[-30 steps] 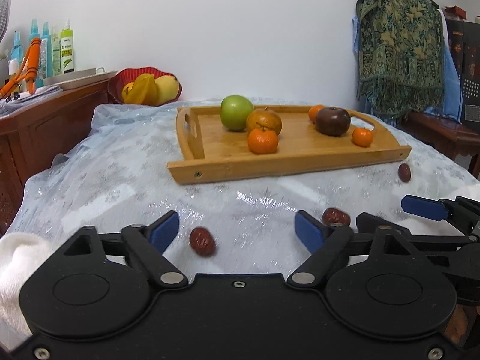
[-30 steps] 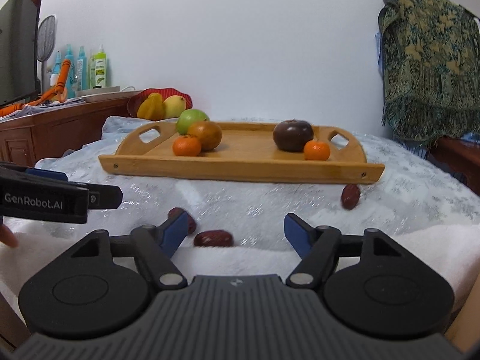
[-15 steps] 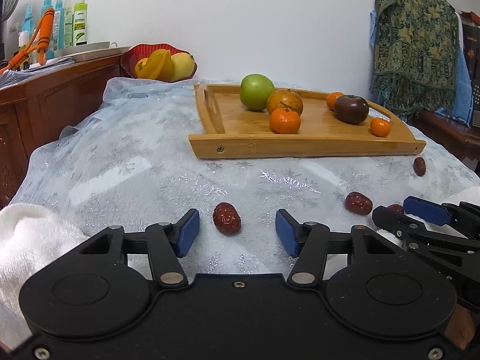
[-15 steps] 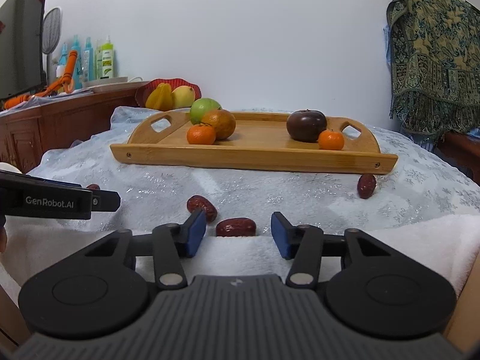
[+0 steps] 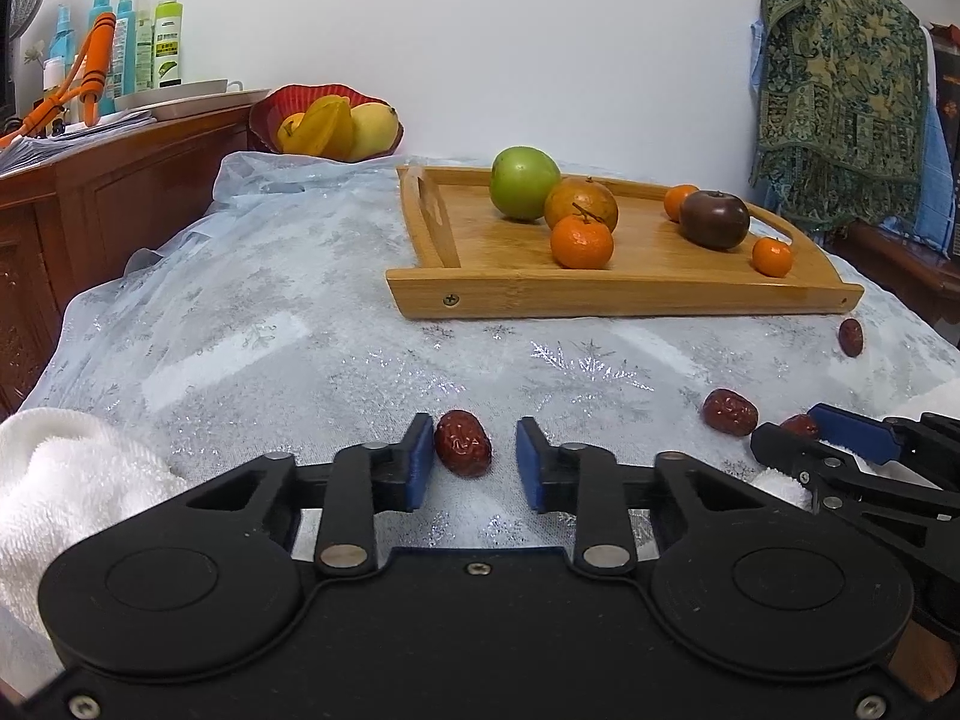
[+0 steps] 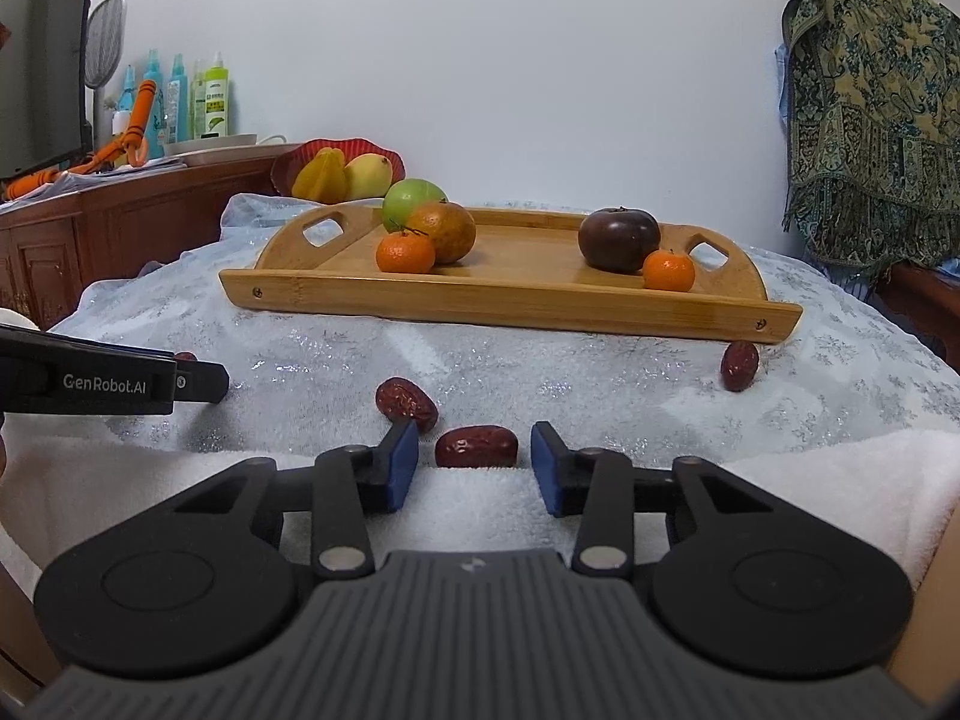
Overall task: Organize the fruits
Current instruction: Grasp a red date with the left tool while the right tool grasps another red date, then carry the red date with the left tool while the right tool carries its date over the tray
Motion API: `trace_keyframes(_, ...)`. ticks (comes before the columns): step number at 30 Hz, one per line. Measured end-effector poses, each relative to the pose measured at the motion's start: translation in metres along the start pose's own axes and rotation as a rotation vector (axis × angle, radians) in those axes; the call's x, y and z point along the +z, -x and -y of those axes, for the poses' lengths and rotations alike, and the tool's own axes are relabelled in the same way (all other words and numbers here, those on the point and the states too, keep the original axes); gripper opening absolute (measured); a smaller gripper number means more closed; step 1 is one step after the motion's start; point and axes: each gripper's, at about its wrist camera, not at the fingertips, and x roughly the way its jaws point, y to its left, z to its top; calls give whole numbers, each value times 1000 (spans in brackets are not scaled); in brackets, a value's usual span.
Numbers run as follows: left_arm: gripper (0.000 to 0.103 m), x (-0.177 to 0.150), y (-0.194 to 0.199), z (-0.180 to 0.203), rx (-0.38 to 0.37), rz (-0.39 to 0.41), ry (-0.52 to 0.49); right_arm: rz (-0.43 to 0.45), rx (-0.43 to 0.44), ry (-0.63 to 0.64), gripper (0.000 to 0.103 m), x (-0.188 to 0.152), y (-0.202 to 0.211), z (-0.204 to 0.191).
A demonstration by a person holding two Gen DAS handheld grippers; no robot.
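Left claw (image 5: 474, 459) closing, jujube (image 5: 462, 443) between jaws, touching left pad

I see a table (image 5: 270, 312) under a pale blue snowflake-print cloth (image 6: 540, 372). On it: wooden tray (image 6: 510, 294) toward the far side, four red dates (image 6: 476, 446) loose on the cloth nearer me, one just off the tray's right corner (image 6: 739, 365). White towel (image 6: 510, 504) along the near edge, bunched at the left (image 5: 66, 480).
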Motion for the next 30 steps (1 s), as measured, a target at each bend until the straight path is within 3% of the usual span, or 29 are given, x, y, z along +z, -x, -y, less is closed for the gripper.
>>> trace_keyframes(3,22,1,0,1,4,2,2,5,0,16,33,1,0,-2)
trace_keyframes(21,17,5,2,4,-9,21,10,47,-77,-131,33,10,0,26)
trace_keyframes(30,17,40,-5,13,-22,72,11,80,-64,-138,33,34,-11,36)
